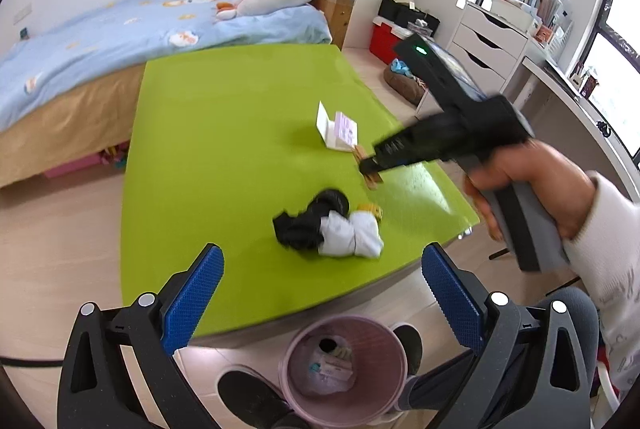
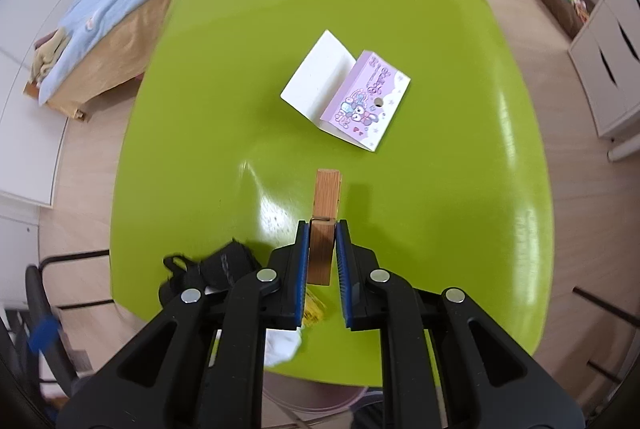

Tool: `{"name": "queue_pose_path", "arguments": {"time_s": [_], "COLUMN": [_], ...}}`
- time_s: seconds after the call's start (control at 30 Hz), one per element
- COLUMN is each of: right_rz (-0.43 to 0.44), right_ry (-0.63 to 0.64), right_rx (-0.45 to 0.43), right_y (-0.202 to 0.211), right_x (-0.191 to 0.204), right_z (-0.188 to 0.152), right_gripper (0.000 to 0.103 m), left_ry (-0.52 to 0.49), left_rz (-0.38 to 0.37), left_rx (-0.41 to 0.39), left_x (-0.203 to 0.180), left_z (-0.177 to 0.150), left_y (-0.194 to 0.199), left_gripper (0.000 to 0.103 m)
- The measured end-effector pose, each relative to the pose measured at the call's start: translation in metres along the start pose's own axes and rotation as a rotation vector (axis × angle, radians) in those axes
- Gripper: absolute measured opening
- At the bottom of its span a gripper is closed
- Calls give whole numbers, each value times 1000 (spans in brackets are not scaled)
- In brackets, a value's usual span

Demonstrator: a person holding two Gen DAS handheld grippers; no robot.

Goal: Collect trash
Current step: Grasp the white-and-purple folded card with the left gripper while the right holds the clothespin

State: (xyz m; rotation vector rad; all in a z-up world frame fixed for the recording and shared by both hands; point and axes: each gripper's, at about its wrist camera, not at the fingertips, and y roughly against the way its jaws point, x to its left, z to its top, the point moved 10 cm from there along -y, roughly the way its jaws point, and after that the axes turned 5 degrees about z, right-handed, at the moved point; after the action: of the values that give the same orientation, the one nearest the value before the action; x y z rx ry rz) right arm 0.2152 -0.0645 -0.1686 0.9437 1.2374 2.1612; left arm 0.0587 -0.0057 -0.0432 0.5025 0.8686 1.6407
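Right gripper (image 2: 322,253) clamps its jaws on the wooden clothespin (image 2: 325,225) at the table (image 2: 200,109); left gripper (image 1: 322,293) hangs wide, empty. Next, I reckon: lift, carry to the pink bin (image 1: 296,345).

A wooden clothespin (image 2: 325,225) stands lengthwise at lower centre, clamped between blue pads. A folded purple card (image 2: 347,97) lies open above it. Black and white cloth bundle (image 1: 326,227) at centre.

Blue-quilted bed (image 1: 120,29), white drawers (image 1: 486,47)
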Motion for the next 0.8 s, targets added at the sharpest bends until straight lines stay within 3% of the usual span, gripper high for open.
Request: {"name": "queue_pose_path", "arguments": {"time_s": [0.43, 0.6, 0.8], "right_rz": [22, 53, 96], "right_ry": [120, 126, 143], "right_rx": [-115, -156, -202], "right_y": [56, 73, 95], "right_x": [-11, -16, -14], "right_z": [-28, -39, -52], "right_gripper": [13, 13, 13], "left_ry": [-90, -146, -120], "left_rz": [36, 24, 1], "left_rx": [29, 56, 135], "left_x": [-10, -21, -24], "left_z": [82, 97, 109], "left_y": [-54, -84, -135], "left_gripper": [95, 95, 95]}}
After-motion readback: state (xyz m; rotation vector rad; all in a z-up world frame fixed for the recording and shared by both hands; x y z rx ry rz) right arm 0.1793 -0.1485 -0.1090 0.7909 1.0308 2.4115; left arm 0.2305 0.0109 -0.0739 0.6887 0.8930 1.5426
